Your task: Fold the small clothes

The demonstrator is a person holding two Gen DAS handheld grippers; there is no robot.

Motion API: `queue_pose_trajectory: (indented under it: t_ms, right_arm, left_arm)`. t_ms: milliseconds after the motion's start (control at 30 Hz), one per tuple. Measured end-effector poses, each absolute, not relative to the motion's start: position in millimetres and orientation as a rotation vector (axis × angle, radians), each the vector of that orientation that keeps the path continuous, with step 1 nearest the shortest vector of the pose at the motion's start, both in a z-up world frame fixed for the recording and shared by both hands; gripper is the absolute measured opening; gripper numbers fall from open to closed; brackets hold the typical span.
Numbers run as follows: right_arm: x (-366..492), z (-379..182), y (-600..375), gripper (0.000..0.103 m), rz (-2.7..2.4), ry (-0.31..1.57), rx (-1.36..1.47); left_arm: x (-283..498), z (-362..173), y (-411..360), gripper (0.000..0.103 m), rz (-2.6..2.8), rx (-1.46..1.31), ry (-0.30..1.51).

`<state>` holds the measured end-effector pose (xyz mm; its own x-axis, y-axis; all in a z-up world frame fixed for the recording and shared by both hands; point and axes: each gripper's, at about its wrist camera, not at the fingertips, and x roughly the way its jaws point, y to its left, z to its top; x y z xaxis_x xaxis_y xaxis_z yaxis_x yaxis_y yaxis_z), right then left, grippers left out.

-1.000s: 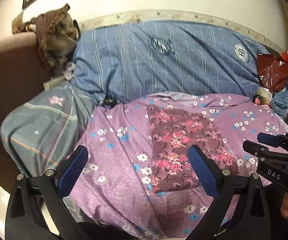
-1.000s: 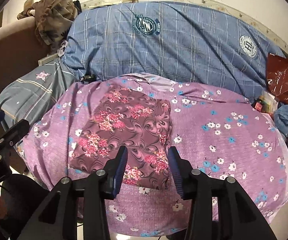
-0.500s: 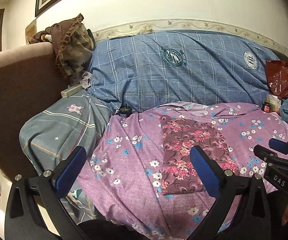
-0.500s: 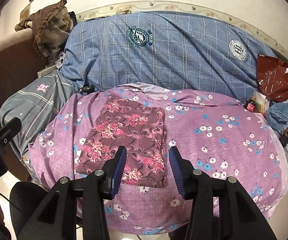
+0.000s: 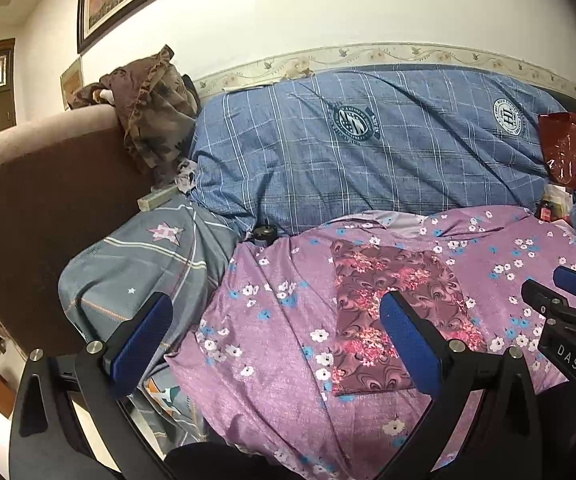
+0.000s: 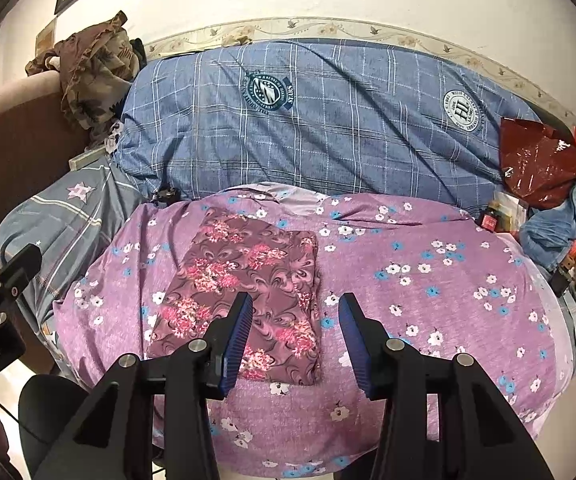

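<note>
Clearly the largest thing is the big blue checked quilt with round printed badges (image 6: pixel 328 128), which lies rolled along the wall at the back of the bed. Before it spreads the purple bed sheet with small white and blue flowers (image 6: pixel 428 288), and on the left part of this sheet lies the small maroon cloth with pink flower print (image 6: pixel 248 292). It is flat, rectangular and with straight edges, so I judge that its folding is finished or almost finished; perhaps one more fold or only putting it aside is left. No other piece waiting for folding is spread on the sheet, though a crumpled brown frilled fabric (image 6: pixel 92 68) hangs on the sofa arm far left. At the right edge a shiny dark red plastic bag (image 6: pixel 540 160) leans near the quilt; what is inside I cannot tell. The right gripper (image 6: pixel 296 336) hovers over the near right corner of the maroon cloth, fingers spread and holding nothing. The left gripper (image 5: pixel 276 344) has its fingers spread wide apart, also empty, left of the cloth.
</note>
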<state>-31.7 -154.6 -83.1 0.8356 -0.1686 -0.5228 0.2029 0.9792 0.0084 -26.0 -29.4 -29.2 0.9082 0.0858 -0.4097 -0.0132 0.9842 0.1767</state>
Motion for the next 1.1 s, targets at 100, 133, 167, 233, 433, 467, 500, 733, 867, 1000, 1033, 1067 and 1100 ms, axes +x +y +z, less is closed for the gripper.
queue_pose_trajectory:
  t_ms: [100, 133, 167, 233, 433, 467, 500, 733, 867, 1000, 1033, 1067, 1100]
  right_arm:
    - [-34, -81, -155, 0.047, -0.197, 0.542, 0.069]
    - [-34, -81, -155, 0.047, -0.197, 0.539, 0.068]
    - [-35, -80, -155, 0.047, -0.198, 0.538, 0.066]
    - [-36, -79, -154, 0.047, -0.199, 0.533, 0.063]
    - [-39, -75, -154, 0.047, -0.203, 0.517, 0.058]
    - [-40, -74, -155, 0.047, -0.204, 0.512, 0.057]
    - [-41, -73, -154, 0.047, -0.205, 0.508, 0.058]
    - [-47, -65, -155, 0.047, -0.208, 0.482, 0.060]
    - [-49, -63, -152, 0.047, -0.211, 0.470, 0.050]
    - [-52, -59, -151, 0.047, -0.210, 0.455, 0.049]
    - [-53, -58, -151, 0.047, -0.211, 0.452, 0.048]
    - [-54, -57, -151, 0.047, -0.211, 0.448, 0.047]
    - [-55, -55, -150, 0.047, -0.211, 0.445, 0.045]
  left_arm:
    - [-28, -26, -28, 0.103, 0.049, 0.156, 0.423]
    - [-29, -24, -28, 0.103, 0.051, 0.152, 0.419]
    - [-31, -23, -28, 0.103, 0.052, 0.151, 0.415]
    - [-33, -21, -29, 0.103, 0.047, 0.156, 0.414]
    - [-37, -17, -36, 0.103, 0.005, 0.172, 0.407]
    - [-38, -16, -37, 0.103, 0.001, 0.173, 0.405]
    - [-38, -15, -38, 0.103, 0.001, 0.175, 0.402]
    - [-40, -10, -35, 0.103, 0.006, 0.157, 0.400]
    - [-41, -8, -35, 0.103, 0.009, 0.153, 0.399]
    - [-43, -6, -34, 0.103, 0.008, 0.151, 0.395]
    - [-44, -5, -34, 0.103, 0.009, 0.150, 0.393]
    - [-45, -5, -34, 0.103, 0.010, 0.150, 0.393]
    - [-46, -4, -34, 0.103, 0.007, 0.147, 0.393]
